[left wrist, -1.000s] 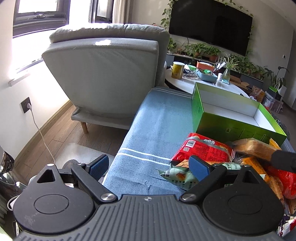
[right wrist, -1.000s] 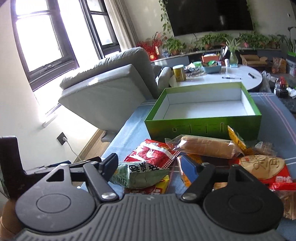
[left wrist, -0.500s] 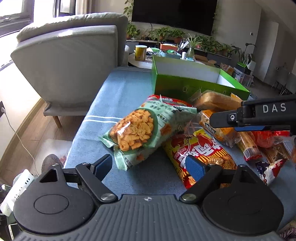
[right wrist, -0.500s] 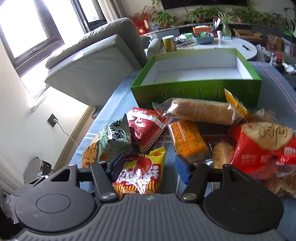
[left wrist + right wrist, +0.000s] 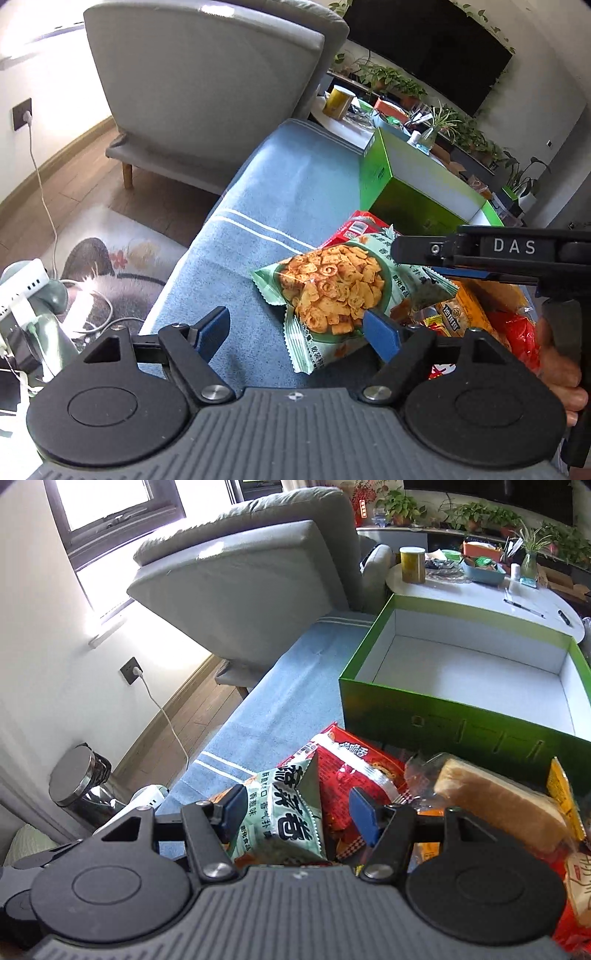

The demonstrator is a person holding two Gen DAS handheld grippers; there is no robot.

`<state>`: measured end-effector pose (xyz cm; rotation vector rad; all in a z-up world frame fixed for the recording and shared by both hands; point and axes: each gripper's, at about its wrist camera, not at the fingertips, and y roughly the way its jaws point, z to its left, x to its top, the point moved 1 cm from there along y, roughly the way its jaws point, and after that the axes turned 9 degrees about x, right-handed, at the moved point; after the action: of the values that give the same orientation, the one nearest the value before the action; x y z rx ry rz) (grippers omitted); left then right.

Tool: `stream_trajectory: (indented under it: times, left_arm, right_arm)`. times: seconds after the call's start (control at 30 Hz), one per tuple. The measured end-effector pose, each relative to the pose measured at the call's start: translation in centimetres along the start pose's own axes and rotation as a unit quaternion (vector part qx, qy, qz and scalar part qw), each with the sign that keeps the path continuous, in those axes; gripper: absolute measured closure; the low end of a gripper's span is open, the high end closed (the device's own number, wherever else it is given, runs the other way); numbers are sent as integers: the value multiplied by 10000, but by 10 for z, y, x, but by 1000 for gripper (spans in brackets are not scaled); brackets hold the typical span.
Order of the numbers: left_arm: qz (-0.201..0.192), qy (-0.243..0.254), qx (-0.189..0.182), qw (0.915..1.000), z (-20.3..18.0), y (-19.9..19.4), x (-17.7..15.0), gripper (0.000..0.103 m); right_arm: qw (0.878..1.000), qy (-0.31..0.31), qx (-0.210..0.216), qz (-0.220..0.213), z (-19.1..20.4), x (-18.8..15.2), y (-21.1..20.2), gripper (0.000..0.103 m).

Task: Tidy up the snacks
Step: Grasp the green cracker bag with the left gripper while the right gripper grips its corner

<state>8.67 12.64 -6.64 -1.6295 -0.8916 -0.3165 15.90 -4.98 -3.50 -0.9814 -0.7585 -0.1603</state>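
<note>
- Between the right gripper's (image 5: 297, 814) blue-padded fingers stands the pale green crinkle-edged foil bag of orange crackers (image 5: 288, 812), tilted up on edge; the fingers are spread wide on either side of it, so I judge it framed rather than pinched, though contact low down is hidden by the gripper body;
- half a second ago that bag lay off to this gripper's left with a yellow-and-red packet in the gap instead; the gripper has since shifted across and closed in on the green bag, which reads as the choice of first snack to move;
- ahead and to the right of it sits the open green cardboard box with a white interior (image 5: 436, 716), nothing inside it, so the sorting has hardly begun;
- just beyond the bag lies the red foil snack packet (image 5: 354, 768), and to the right the clear-wrapped brown bread loaf (image 5: 498, 805), both touching the heap;
- in front of the left gripper (image 5: 293, 330) the same green bag shows its picture side, with the right gripper reaching over its far corner; the left gripper's jaws are wide apart and carry nothing, its right pad overlapping the bag's lower edge in view, its left pad over the blue striped cloth (image 5: 288, 199);
- a second ago this gripper looked at the heap from further off; it has come nearer, perhaps to steady the bag;
- next comes a firm squeeze, lest the slick foil slip.
</note>
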Motion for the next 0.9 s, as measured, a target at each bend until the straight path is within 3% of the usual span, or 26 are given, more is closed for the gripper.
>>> stream_trajectory:
  times: [0.1, 0.17, 0.23, 0.43, 0.6, 0.77, 0.9]
  left_arm:
    - [74, 57, -140, 9999, -3, 9, -1, 34]
    - [78, 117, -303, 9994, -5, 11, 0, 51]
    - [-13, 207, -385, 9990, -10, 7, 2, 58]
    - [-620, 558, -458, 9955, -32, -27, 24, 59]
    - [-1313, 1179, -526, 9829, -76, -50, 64, 59]
    - [-1345, 1303, -927, 9779, -112, -32, 93, 63]
    - [-1268, 1526, -971, 9753, -134, -10, 104, 63]
  right_arm:
    - [9997, 76, 94, 221, -2, -2, 12, 19]
    - [9992, 189, 247, 240, -5, -3, 14, 19]
    - [9994, 210, 224, 188, -3, -4, 10, 23]
    - [9995, 148, 248, -156, 7, -1, -28, 26]
    - [9963, 73, 183, -842, 1, 21, -65, 26]
    - [9901, 508, 241, -1283, -32, 46, -80, 26]
    - [9860, 919, 272, -1368, -62, 60, -75, 26]
